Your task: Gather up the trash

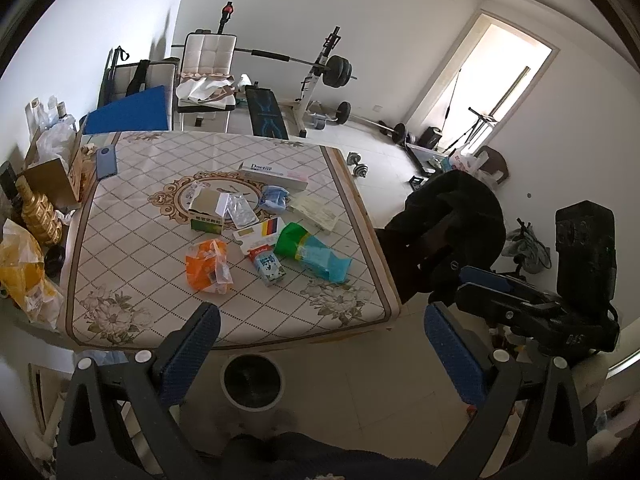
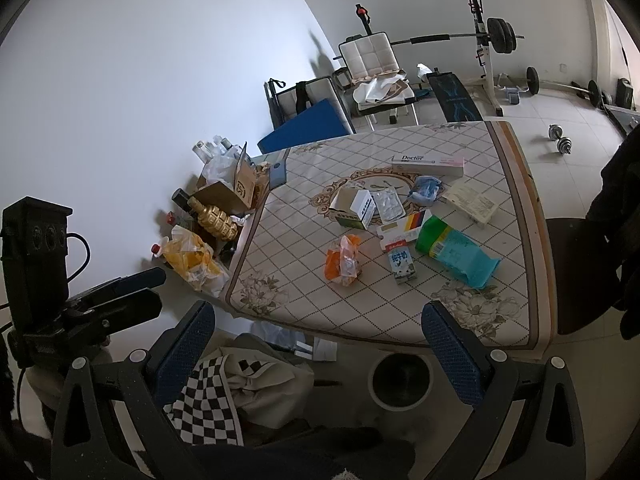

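**Trash on the bench, bin on the floor, both grippers empty**

The trash lies in a loose group around the round ornament in the middle of the bench. I count about nine pieces. There is one long white box on the far side of the ornament. On the ornament itself there is one open box with a green side and one blister pack. Just beside them are one crumpled blue piece, one flat pale packet and one white box with colour stripes. Nearer to the front edge are one orange bag, one small milk carton and one green and blue bag.

One round bin stands on the floor, in front of the bench. Its inside looks dark, and I cannot tell what is in it.

The left gripper hangs above the bin with its fingers spread wide and nothing between them. The right gripper is also released wide and holds nothing. Under it are the bin and one checkered cloth on a pile of fabric.
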{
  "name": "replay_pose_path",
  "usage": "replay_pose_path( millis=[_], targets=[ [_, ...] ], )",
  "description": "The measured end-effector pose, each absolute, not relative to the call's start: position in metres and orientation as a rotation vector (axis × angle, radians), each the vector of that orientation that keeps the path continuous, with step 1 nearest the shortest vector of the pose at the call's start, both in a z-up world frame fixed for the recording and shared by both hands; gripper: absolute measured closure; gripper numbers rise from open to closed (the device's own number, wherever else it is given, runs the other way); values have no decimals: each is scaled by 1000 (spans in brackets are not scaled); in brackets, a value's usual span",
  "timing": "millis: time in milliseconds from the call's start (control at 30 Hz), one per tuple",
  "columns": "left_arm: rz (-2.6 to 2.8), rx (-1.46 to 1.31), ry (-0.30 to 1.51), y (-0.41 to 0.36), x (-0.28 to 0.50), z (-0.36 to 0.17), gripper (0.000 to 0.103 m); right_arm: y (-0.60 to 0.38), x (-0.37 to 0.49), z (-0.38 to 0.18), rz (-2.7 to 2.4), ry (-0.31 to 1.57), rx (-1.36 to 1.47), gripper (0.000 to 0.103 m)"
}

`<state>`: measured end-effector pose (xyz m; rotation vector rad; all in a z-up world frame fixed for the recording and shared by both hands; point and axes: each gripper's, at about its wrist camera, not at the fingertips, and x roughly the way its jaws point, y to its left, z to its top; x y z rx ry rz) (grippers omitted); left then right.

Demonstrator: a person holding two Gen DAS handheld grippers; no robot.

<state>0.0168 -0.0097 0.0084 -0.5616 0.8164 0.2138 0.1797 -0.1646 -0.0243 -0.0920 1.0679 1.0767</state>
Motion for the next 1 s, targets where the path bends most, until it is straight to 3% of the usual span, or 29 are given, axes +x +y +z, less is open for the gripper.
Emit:
replay_pose_path(
  millis=[1000],
  targets=[
    [217, -553, 820, -3, 23, 18, 0, -162, 185, -20, 1095, 1067, -88, 0]
  ],
)
